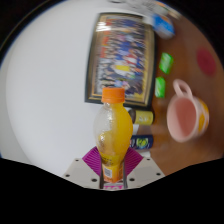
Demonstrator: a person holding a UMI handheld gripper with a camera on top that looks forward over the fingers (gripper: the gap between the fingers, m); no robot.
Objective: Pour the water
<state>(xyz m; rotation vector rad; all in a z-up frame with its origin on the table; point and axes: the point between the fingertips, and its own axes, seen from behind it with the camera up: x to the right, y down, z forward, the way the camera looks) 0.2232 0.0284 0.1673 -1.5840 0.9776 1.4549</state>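
The claw grips an orange bottle above a brown table beside a pink cup.

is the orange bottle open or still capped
Capped: the bottle, upright between the gripper fingers, has its orange cap on top. Pink cup stands beside it.

We see only the gripper itself, low in the gripper view, with no hand or arm in sight. Its two fingers reach forward and converge toward one another, their pale outer faces angling in from either side. The magenta pads on the inner faces show on both sides of the bottle and appear to press against its lower body, so both fingers are closed on it, holding it upright between them.
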